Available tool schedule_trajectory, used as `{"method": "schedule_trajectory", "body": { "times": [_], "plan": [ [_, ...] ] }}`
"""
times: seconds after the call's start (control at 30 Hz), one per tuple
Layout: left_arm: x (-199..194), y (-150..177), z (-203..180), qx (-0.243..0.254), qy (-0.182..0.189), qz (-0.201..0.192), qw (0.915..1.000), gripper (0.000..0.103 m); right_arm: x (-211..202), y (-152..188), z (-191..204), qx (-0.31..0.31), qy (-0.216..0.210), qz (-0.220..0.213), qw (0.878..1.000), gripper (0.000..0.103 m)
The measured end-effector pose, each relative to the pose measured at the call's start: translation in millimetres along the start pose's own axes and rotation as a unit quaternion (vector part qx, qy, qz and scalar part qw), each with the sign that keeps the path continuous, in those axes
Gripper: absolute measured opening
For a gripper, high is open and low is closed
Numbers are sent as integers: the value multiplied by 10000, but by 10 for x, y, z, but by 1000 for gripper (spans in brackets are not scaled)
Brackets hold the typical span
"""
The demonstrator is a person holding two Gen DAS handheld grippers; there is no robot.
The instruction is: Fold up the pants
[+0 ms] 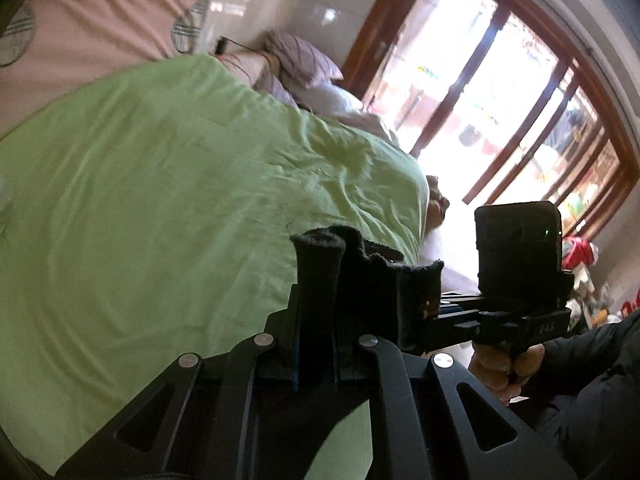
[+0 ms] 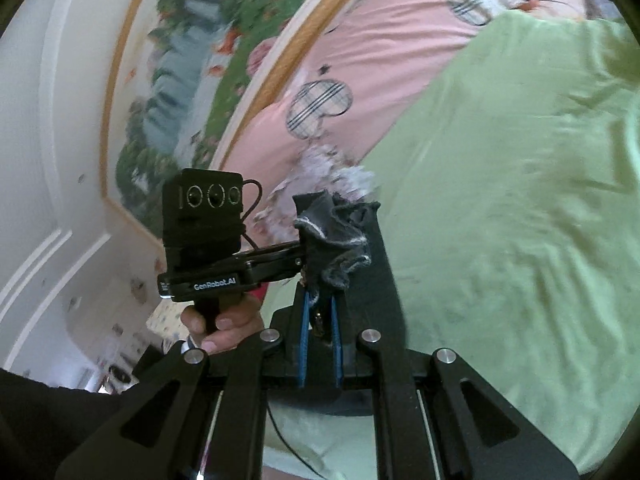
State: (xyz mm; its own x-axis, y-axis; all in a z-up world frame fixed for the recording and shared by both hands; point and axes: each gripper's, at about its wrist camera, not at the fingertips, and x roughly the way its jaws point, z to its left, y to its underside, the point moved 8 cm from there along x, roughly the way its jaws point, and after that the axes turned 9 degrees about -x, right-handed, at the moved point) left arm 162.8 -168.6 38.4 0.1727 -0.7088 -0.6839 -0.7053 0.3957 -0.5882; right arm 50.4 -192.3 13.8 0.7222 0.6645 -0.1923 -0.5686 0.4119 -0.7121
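Pants: dark pants (image 1: 352, 268), lifted clear of the green sheet (image 1: 160, 200) that covers the bed; their bunched edge is pinched in both grippers.
Left gripper: left gripper (image 1: 316, 264) has its jaws drawn together, clamped on a thick dark fold of the fabric, above the green sheet's near side.
Right gripper: right gripper (image 2: 320, 276) has its jaws drawn together, clamped on a crumpled bunch of the fabric with a pale stitched hem (a strip of the cloth trails down past its fingers), above the sheet's edge.
Pants in right view: the crumpled pants (image 2: 332, 236) hang right beside the other gripper's tip.
Hands: a bare hand (image 1: 500, 368) in a dark sleeve grips the right tool's handle, off the sheet's window side; another hand (image 2: 224, 324) grips the left tool's handle.
Sheet in right view: green sheet (image 2: 500, 200), wrinkled.
Beyond the sheet: a pink quilt (image 1: 100, 24) with checked heart patches, and pillows (image 1: 304, 60) at its far corner.
Past the sheet's far side: a brown-framed window (image 1: 500, 100).
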Motion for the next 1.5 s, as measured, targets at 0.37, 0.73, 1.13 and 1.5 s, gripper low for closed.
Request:
{"method": "schedule_trajectory", "body": {
  "times": [0.37, 0.73, 1.13, 1.5],
  "plan": [
    [-410, 552, 582, -773, -328, -396, 9957, 10, 740, 397, 336, -197, -454, 804, 9955, 11],
    [-362, 1169, 1082, -1448, -566, -357, 9872, 10, 1214, 875, 270, -222, -387, 1601, 9861, 11],
    [-370, 1566, 1302, -1836, -804, -301, 9792, 14, 1439, 1182, 274, -725, 47, 2273, 9711, 13],
    [-640, 1820, 1500, -2361, -1133, -582, 9633, 17, 1558, 1303, 412, -912, -46, 2547, 9627, 44]
  ]
}}
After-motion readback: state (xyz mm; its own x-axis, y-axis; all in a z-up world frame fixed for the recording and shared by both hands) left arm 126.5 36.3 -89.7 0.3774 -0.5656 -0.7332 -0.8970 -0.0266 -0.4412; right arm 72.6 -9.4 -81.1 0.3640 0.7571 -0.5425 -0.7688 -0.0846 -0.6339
